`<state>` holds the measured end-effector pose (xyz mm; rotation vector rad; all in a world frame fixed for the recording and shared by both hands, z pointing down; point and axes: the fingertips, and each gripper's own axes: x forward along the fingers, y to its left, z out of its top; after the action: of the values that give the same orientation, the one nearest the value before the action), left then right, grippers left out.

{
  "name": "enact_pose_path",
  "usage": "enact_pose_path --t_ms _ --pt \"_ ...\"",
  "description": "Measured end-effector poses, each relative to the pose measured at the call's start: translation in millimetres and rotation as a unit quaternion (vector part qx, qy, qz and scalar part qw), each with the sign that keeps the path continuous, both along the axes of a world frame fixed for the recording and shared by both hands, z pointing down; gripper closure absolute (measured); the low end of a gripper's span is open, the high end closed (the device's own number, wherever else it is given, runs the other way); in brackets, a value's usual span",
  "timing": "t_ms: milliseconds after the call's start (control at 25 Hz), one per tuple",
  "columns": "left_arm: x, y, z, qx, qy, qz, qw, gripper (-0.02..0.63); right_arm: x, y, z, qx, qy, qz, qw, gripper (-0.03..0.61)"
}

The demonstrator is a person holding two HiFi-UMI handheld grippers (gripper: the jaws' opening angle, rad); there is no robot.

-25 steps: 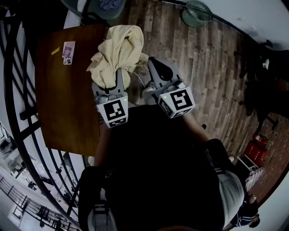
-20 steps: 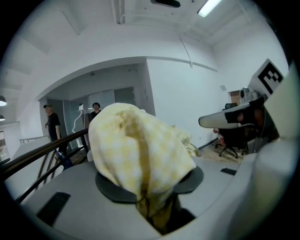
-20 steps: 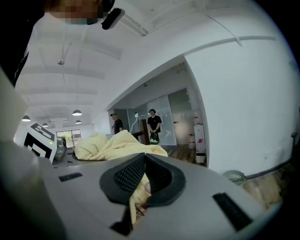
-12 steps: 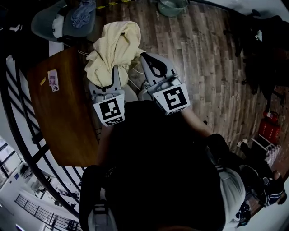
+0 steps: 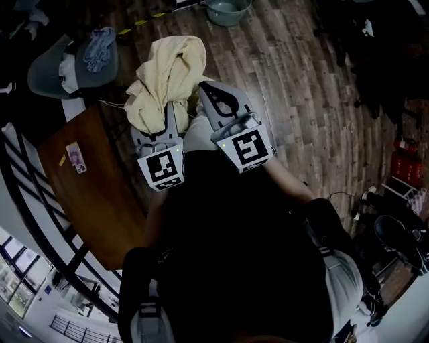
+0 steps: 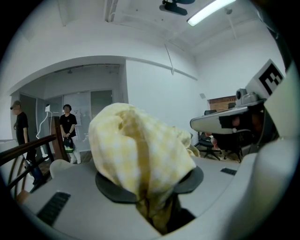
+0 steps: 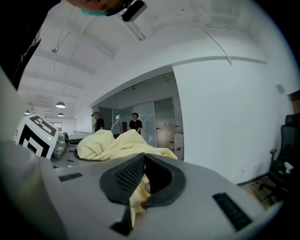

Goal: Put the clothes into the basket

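A pale yellow cloth hangs bunched between both grippers above the wooden floor. My left gripper is shut on its lower folds; in the left gripper view the cloth bulges up out of the jaws and hides what lies ahead. My right gripper pinches a corner of the same cloth between its ribbed pads. A green basin stands on the floor at the top edge of the head view, well ahead of the cloth.
A brown table lies to the lower left, with a small card on it. A grey chair holds a blue garment. A red extinguisher stands at the right. Two people stand far off.
Both grippers have carried the cloth off the table and out over the floor. The table has slid to the lower left of the view, and the chair and basin have come nearer.
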<state>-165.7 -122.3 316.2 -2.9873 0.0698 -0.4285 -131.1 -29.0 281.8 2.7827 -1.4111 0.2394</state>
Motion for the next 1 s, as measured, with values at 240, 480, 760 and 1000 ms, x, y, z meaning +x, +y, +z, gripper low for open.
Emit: enact_pose_path --t_ms 240,480,760,1000 --pt "69.5 5.5 13.3 -0.003 -0.007 0.018 0.9998 0.443 56.2 -9.5 13.0 -0.007 -0.019 -0.014 1.0 0.568" --pt "132.1 1.9 16.6 -0.01 -0.011 0.018 0.9997 0.443 115.5 -22.3 7.3 -0.011 -0.019 -0.023 0.999 0.568" --pt "227.9 2.7 16.3 -0.005 -0.011 0.037 0.9993 0.443 212.0 -20.3 8.3 -0.016 -0.021 -0.014 1.0 0.568" --pt "269.0 -1.8 13.4 -0.013 -0.005 0.032 0.9994 0.443 250.2 -26.0 7.9 -0.023 -0.018 -0.016 0.999 0.568"
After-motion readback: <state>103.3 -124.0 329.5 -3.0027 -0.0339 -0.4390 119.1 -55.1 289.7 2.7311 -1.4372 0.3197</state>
